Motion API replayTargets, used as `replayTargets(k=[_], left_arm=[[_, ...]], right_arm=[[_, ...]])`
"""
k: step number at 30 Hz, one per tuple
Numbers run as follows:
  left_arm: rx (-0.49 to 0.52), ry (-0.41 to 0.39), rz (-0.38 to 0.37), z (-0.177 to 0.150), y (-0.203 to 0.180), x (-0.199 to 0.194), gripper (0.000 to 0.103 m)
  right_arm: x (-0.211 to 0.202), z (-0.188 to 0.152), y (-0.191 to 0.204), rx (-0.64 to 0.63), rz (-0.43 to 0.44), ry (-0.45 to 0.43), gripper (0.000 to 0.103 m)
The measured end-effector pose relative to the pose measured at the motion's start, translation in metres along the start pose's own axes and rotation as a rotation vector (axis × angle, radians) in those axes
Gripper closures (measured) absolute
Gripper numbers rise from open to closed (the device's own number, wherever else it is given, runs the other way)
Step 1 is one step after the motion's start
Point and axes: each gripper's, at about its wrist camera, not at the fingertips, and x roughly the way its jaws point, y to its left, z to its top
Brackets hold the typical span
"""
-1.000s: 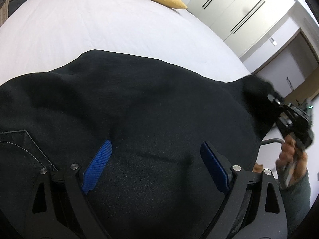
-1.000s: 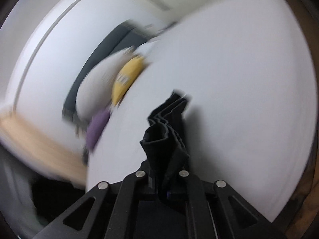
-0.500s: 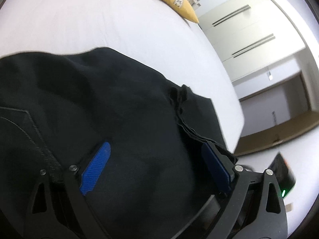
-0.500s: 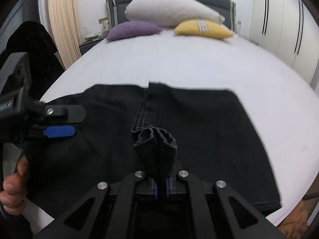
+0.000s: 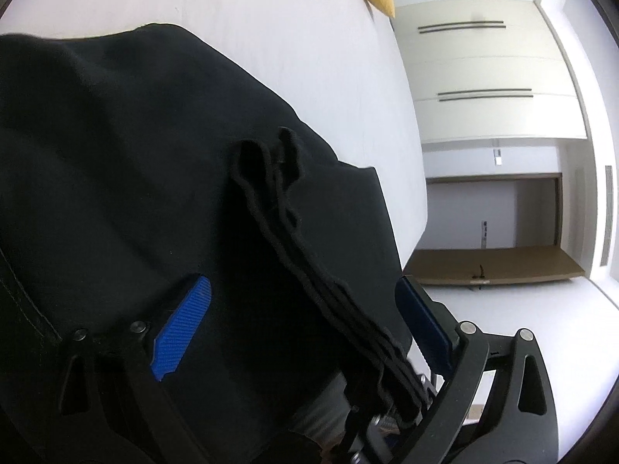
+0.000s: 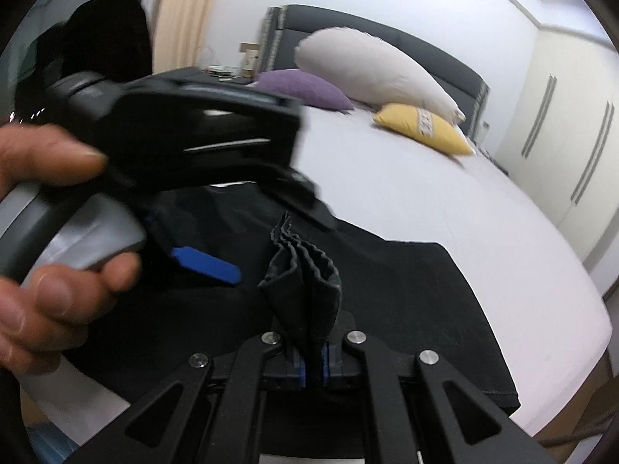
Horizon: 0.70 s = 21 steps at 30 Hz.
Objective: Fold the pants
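Item: black pants (image 5: 116,162), spread flat on the white bed (image 5: 301,38); they fill the left and centre of the left wrist view and the lower centre of the right wrist view.

Gathered edge: a bunched, pleated strip of the cloth (image 6: 301,266), standing up from the pinch at lower centre of the right wrist view; in the left wrist view the same strip runs as a ridge from frame centre down to lower right.

Right gripper (image 6: 314,371): fingers pressed together on the gathered edge, blue pads just showing either side of the cloth.

Left gripper (image 5: 301,321): fingers spread wide, nothing between the pads; one blue pad (image 5: 182,328) lies over the flat cloth at lower left, the other at right beside the ridge.

Left hand (image 6: 46,255): on the grey handle, left side of the right wrist view, blurred.

Key relation: the ridge's long axis runs diagonally between the spread left fingers, nearer the right-hand pad; the right gripper holds its near end.

Judgement: the left gripper is the free one, placed to take or pin the cloth.

Background: purple, white and yellow pillows (image 6: 421,127) at the headboard; wardrobe (image 5: 483,77) at right.
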Motion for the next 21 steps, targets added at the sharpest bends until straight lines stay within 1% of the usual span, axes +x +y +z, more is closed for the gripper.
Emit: replayTargets(k=[1, 2, 3, 4, 6, 9, 12, 17, 21], left_arm=[[0.012, 0.007, 0.011, 0.002, 0.002, -0.003, 0.013], [0.024, 0.014, 0.018, 0.003, 0.002, -0.006, 0.033], [0.036, 0.034, 0.025, 0.007, 0.005, -0.01, 0.059], [0.046, 0.045, 0.04, 0.01, 0.007, -0.015, 0.069], [0.075, 0.038, 0.077, 0.014, 0.011, -0.026, 0.082], [0.11, 0.031, 0.113, 0.015, 0.015, -0.046, 0.09], [0.146, 0.02, 0.16, 0.018, 0.024, -0.067, 0.091], [0.144, 0.006, 0.193, 0.016, 0.048, -0.092, 0.093], [0.145, 0.002, 0.216, 0.01, 0.059, -0.102, 0.093]], right_arm=[[-0.002, -0.001, 0.006, -0.018, 0.004, -0.002, 0.096], [-0.002, 0.001, 0.011, -0.035, 0.007, -0.004, 0.096], [-0.005, -0.001, 0.019, -0.056, 0.012, -0.006, 0.096], [-0.006, 0.0, 0.025, -0.071, 0.015, -0.007, 0.096], [-0.006, 0.002, 0.036, -0.109, 0.021, -0.008, 0.096], [-0.005, 0.004, 0.051, -0.163, 0.028, -0.007, 0.096], [-0.002, 0.008, 0.06, -0.188, 0.043, 0.007, 0.096], [0.005, 0.009, 0.078, -0.243, 0.071, 0.039, 0.096], [0.011, 0.006, 0.086, -0.265, 0.089, 0.061, 0.096]])
